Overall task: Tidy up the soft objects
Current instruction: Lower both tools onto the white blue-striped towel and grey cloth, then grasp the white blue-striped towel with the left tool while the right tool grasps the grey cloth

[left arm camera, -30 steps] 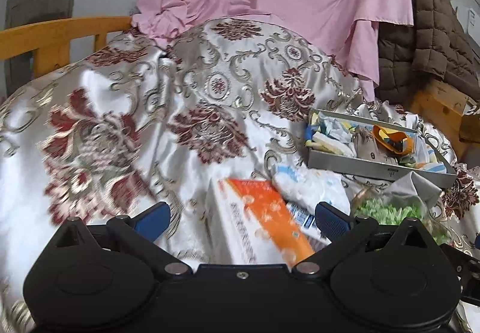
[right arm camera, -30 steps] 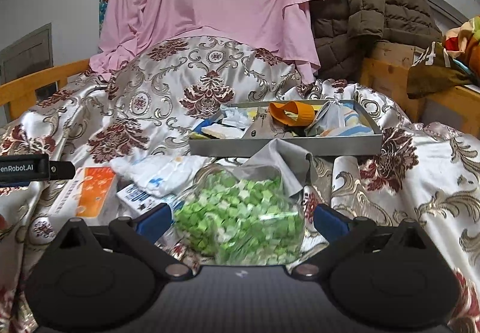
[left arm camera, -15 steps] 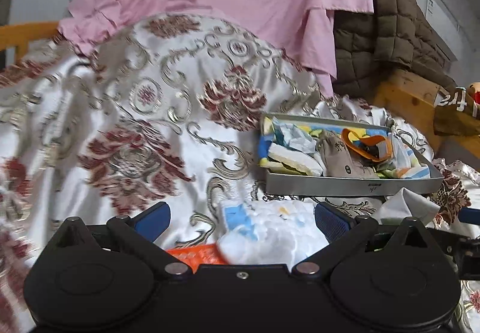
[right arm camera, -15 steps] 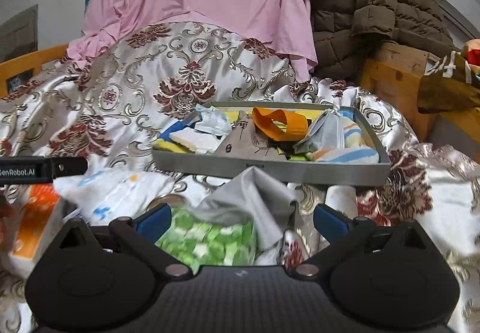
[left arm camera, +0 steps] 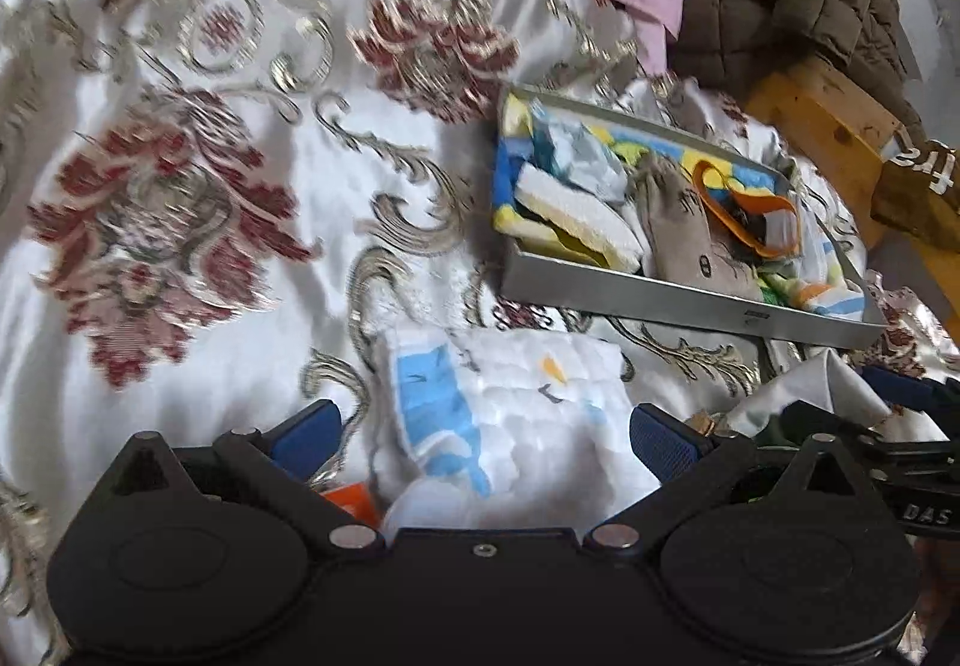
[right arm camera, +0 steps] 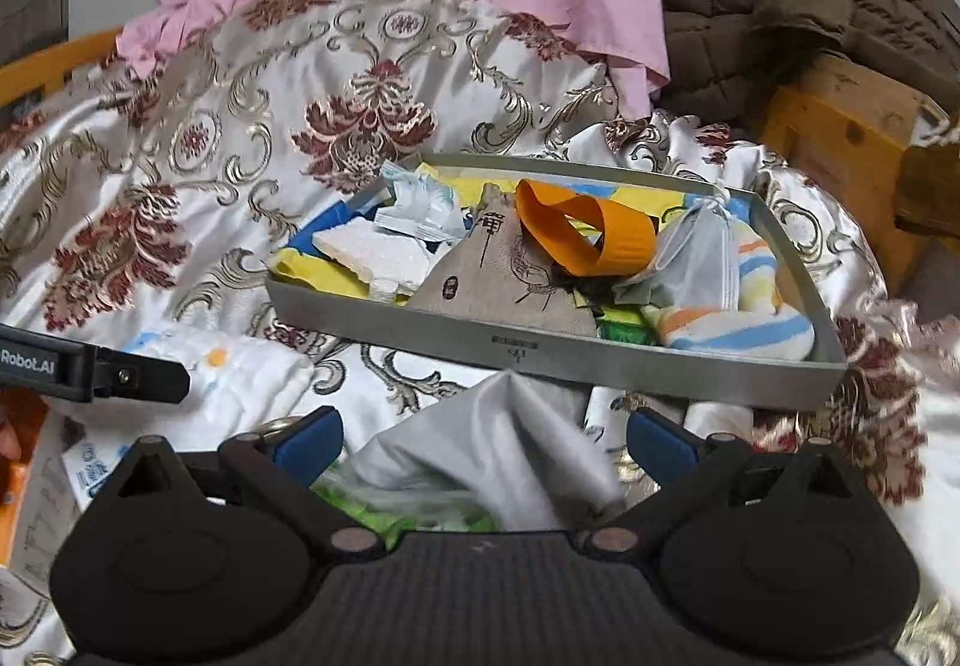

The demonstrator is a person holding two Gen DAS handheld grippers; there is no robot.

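While both grippers swing in from a second ago, the left gripper (left arm camera: 483, 426), jaws spread wide, now straddles the white quilted cloth (left arm camera: 510, 414), leaving the orange box behind. At two o'clock sits the grey tray (left arm camera: 690, 300); the right gripper (right arm camera: 485, 435), equally wide, frames the grey cloth (right arm camera: 510, 426) — pick-ups look imminent.

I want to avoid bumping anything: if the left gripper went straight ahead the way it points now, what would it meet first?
Probably the white quilted cloth, lying between the open fingers of the left gripper. Beyond it sits the grey tray, though depth is hard to judge here.
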